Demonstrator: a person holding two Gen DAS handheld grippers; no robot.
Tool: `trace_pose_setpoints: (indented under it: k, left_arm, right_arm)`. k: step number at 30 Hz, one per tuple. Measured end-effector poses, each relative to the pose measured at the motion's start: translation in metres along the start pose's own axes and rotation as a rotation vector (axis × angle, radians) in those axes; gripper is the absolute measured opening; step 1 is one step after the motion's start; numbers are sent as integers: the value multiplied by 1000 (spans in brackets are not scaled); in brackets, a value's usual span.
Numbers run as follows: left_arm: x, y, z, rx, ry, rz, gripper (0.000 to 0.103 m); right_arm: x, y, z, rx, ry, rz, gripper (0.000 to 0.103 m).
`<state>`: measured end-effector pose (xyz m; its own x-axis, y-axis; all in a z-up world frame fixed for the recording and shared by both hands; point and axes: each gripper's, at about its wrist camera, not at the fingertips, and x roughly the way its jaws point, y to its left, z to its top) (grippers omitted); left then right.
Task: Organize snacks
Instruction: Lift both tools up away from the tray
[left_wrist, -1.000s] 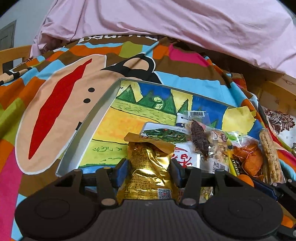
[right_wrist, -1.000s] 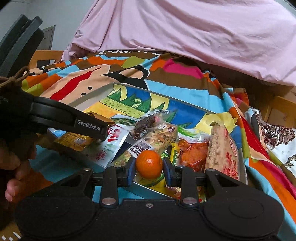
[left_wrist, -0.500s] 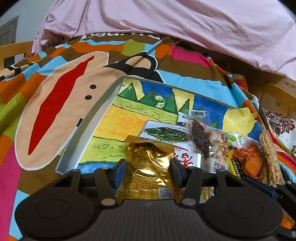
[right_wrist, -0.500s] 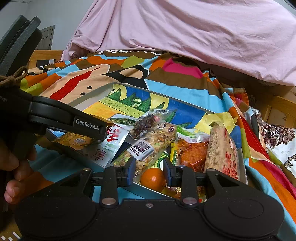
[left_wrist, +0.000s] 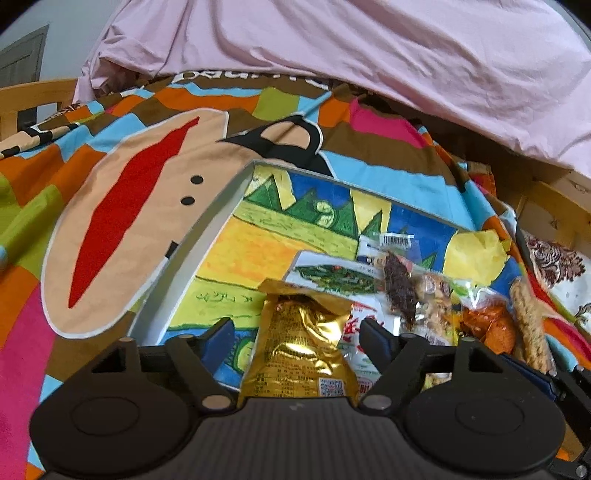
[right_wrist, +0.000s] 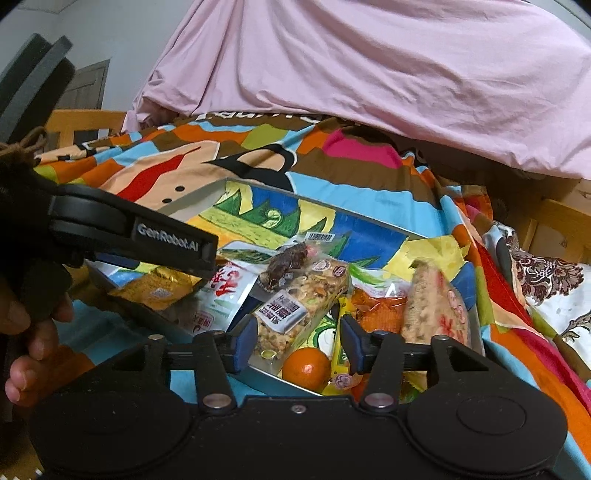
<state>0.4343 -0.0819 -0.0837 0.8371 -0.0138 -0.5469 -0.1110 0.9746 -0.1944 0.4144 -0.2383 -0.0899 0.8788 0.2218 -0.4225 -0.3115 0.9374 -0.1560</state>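
Snacks sit in a flat tray (left_wrist: 207, 236) with a bright painted bottom, on a bed with a colourful blanket (left_wrist: 110, 206). Far left, the tray floor is bare. Next comes the gold bag (left_wrist: 303, 350), lying in the tray with its long side pointing away from the left tool (left_wrist: 297, 334). That tool has just been opening, so its two blue tips now stand spread on each side of the bag and do not press it. Further right lie a nut bar (right_wrist: 306, 295), an orange chip pack (right_wrist: 376, 306) and a rice bar (right_wrist: 436, 306). The small orange (right_wrist: 306, 369) rests in the tray's near corner, low between the tips of the right tool (right_wrist: 298, 341), which has also just been opening and holds nothing. The right tool is nearer the orange, the left nearer the gold bag
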Motion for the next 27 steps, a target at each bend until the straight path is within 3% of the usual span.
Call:
trace_pose_setpoints:
  k: [12,23,27]
  left_arm:
    - [-44,4,23,-28,-99,0,102]
    - [-97,14,34,-22,-159,29,102]
    - [-115,17,33,-24,-169,34,102]
  right_arm:
    - [-39,-7,22,29,-114,-47,80]
    - [-90,-16,36,79,-190,-85,99]
    - [-109,-15,37,84,-213,-91,100]
